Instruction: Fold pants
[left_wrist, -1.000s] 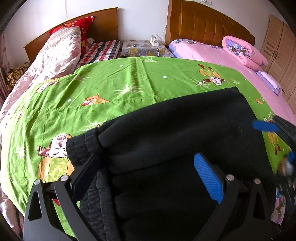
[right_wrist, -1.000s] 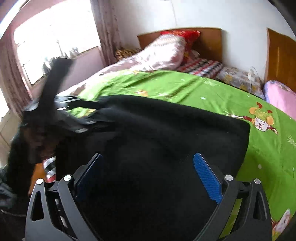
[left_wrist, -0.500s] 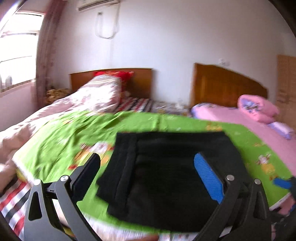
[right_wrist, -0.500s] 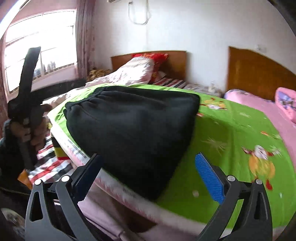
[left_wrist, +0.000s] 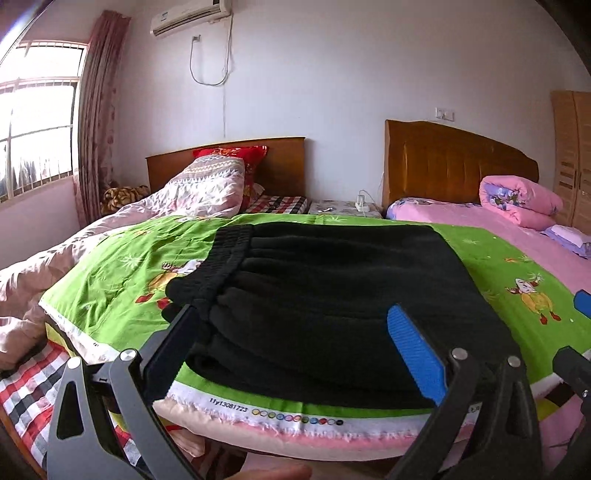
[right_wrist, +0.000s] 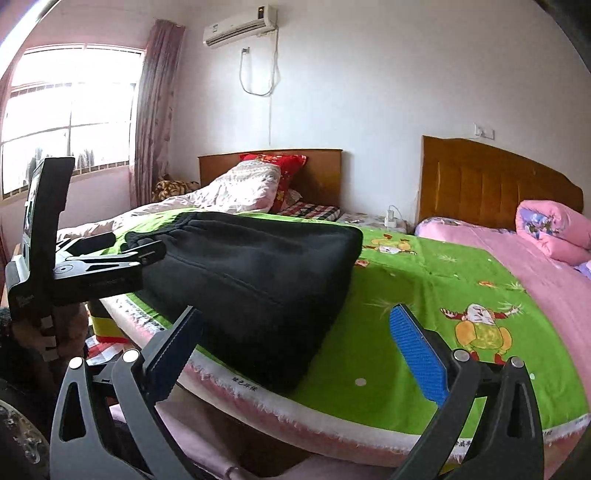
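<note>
Black pants lie folded into a thick rectangle on the green cartoon-print sheet, near the bed's front edge, their ribbed waistband on the left. My left gripper hovers open in front of the pile, off the bed, holding nothing. In the right wrist view the same pants sit left of centre. There my right gripper is open and empty, back from the bed edge. The left gripper's body shows at the left, held by a hand.
The green sheet extends right of the pants. A pink bed with a rolled pink quilt lies to the right. A patterned duvet and red pillow are at the back left. Wooden headboards stand against the wall.
Both grippers have pulled back from over the pants to beyond the bed's front edge. The views have tilted up toward the room. The pants now rest free on the sheet.
</note>
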